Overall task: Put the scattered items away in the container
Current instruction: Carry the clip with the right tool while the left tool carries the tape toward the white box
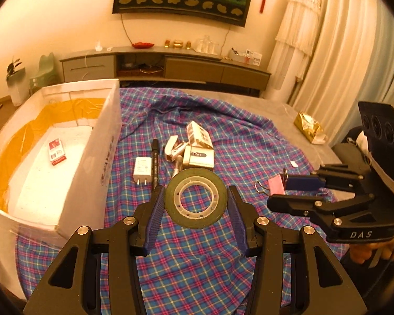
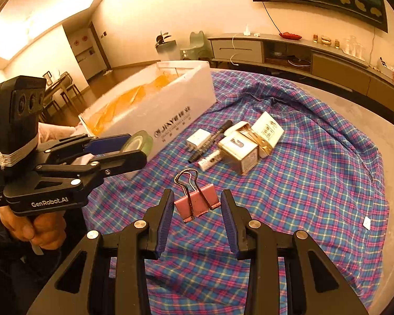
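Observation:
My left gripper (image 1: 195, 189) is shut on a dark green tape roll (image 1: 195, 198), one pad on each side of its rim; the right wrist view shows that roll (image 2: 138, 141) held above the cloth near the box. My right gripper (image 2: 196, 193) is shut on a pink binder clip (image 2: 197, 204), wire handles pointing away. From the left wrist view, the right gripper (image 1: 277, 193) and clip (image 1: 275, 186) hang at the right. The white foam box (image 1: 110, 131), lined with yellow tape, stands at the left and holds a small red-and-white pack (image 1: 57, 152).
On the plaid cloth (image 1: 197, 262) lie a white charger (image 1: 143, 169), a black marker (image 1: 155, 157) and a cluster of small white and gold boxes (image 1: 199, 155). A gold foil packet (image 1: 308, 127) sits at the far right. A hand (image 2: 36, 228) grips the left handle.

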The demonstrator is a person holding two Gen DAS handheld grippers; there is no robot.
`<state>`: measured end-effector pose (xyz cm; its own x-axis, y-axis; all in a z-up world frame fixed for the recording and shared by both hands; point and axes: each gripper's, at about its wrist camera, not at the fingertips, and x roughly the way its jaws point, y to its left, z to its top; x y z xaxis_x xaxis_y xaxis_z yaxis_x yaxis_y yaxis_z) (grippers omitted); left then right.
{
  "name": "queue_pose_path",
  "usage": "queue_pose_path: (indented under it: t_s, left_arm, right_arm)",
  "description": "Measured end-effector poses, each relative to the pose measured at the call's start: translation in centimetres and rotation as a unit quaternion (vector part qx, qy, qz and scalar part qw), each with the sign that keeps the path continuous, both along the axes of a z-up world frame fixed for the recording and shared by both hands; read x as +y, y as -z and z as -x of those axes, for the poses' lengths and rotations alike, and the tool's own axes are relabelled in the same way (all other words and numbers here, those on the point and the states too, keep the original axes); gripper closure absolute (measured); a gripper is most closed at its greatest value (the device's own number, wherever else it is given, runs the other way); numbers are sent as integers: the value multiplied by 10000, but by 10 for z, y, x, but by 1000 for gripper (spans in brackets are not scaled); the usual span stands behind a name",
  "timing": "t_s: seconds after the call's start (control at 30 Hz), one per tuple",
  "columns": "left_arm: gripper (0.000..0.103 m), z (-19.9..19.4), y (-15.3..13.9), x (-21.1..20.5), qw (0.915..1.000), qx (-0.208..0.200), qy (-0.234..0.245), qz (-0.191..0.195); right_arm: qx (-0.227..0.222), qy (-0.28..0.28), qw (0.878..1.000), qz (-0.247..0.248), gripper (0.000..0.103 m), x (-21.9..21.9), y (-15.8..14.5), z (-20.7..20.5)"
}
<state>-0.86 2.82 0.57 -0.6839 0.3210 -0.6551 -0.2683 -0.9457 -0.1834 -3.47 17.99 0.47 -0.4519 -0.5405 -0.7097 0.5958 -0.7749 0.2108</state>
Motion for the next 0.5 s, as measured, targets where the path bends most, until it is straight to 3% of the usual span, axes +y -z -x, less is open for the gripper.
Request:
queue_pose_path:
  t_s: [0.5]
  left_arm:
    - [54, -5, -30, -48, 9982, 166, -287, -504]
  right_arm:
    - [266, -133, 9993, 224, 65, -45, -41, -11]
